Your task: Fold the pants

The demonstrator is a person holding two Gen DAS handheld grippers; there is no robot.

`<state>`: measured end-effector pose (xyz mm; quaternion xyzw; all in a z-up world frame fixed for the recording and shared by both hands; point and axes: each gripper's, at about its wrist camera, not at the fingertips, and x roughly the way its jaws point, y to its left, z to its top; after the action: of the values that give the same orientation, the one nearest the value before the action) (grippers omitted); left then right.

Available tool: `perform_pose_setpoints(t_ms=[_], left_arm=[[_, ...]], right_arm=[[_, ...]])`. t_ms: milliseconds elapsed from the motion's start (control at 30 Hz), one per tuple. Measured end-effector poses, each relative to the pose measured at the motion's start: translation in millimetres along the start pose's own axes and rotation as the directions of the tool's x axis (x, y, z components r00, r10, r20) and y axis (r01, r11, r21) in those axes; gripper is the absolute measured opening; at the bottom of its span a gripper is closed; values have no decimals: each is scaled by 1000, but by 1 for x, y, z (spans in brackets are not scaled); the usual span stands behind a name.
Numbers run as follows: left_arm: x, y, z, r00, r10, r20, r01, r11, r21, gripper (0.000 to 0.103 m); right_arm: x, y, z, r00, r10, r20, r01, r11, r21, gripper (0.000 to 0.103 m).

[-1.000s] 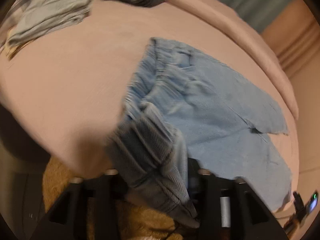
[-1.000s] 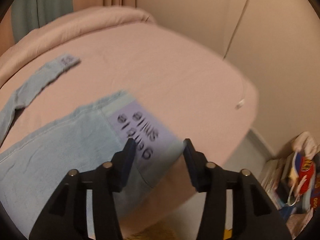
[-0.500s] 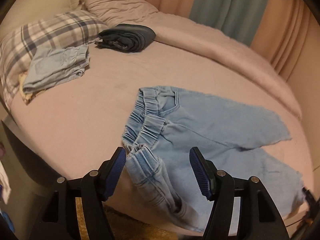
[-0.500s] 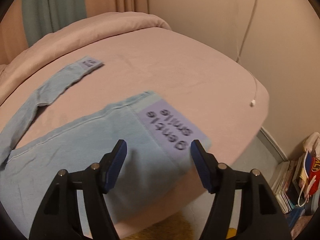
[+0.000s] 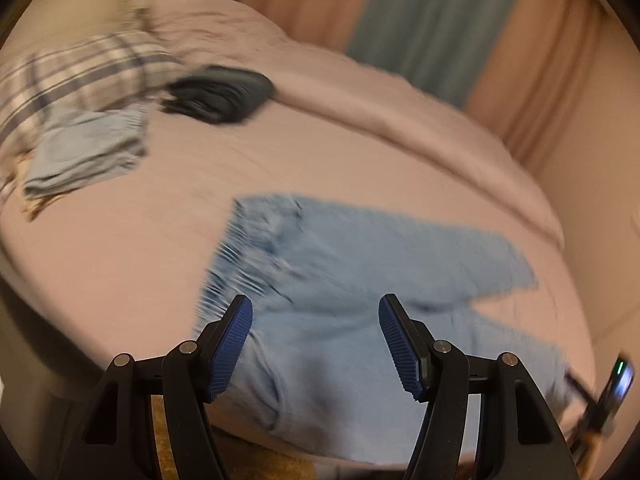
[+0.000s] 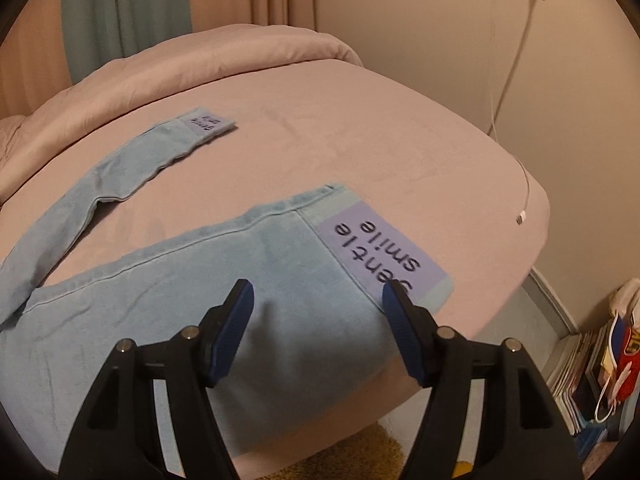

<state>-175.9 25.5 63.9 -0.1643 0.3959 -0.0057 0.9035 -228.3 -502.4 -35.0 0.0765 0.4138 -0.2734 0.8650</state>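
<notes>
Light blue pants lie spread flat on the pink bed, waistband at the left, legs running right. My left gripper is open and empty, hovering just above the waist end near the bed's front edge. In the right wrist view the near leg ends in a lilac "gentle smile" cuff; the far leg lies apart from it. My right gripper is open and empty above the near leg, close to the cuff.
Folded light blue pants and a dark folded garment sit at the back left by a plaid pillow. A rolled duvet lines the far side. A charging cable hangs at the right corner; books stand on the floor.
My left gripper let go of the waistband, which now lies flat. Both grippers opened and pulled back and up from the pants.
</notes>
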Motion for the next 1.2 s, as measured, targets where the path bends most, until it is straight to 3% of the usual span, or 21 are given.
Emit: perform_pose_setpoints(t_ms=[67,100,200,267,400,633,933,1033,1100,1133,1200], left_arm=[[30,-11,-13,996,-33,-87,36,999,34,61],[46,-13,-20,990,-42,-138,47,998,34,53],[89,-9,-41,958,25,-287,-14,999,38,37],[92,-9,-49,967,53,-247,-37,997,66,35],[91,-14,-54,965,96,-244,-63,988,141,35],[84,-4,-54,962,113,-249,-82,988,131,33],[77,7,-52,960,93,-265,-68,992,103,33],[70,11,-42,958,49,-284,-38,998,42,33],[58,12,-34,966,5,-257,-1,1000,12,33],[52,12,-28,972,-18,-234,20,1000,7,35],[38,12,-17,982,-57,-179,57,998,-1,57]], right_arm=[[5,5,-2,1000,-13,-18,13,1000,-8,67],[7,7,-3,1000,-19,-22,19,1000,-10,67],[16,10,-7,998,-34,-49,33,999,-24,67],[23,8,-10,996,-53,-71,51,998,-30,67],[32,-2,-14,994,-49,-94,49,999,-3,68],[34,-19,-19,996,26,-87,-23,999,39,67],[24,-38,-20,992,94,-88,-82,988,130,53],[15,-38,-17,993,-76,-93,87,989,122,61],[6,-39,-11,992,-101,-76,110,985,132,65],[1,-39,-9,994,-83,-68,92,986,140,65],[-12,-30,1,999,-20,-43,26,988,152,68]])
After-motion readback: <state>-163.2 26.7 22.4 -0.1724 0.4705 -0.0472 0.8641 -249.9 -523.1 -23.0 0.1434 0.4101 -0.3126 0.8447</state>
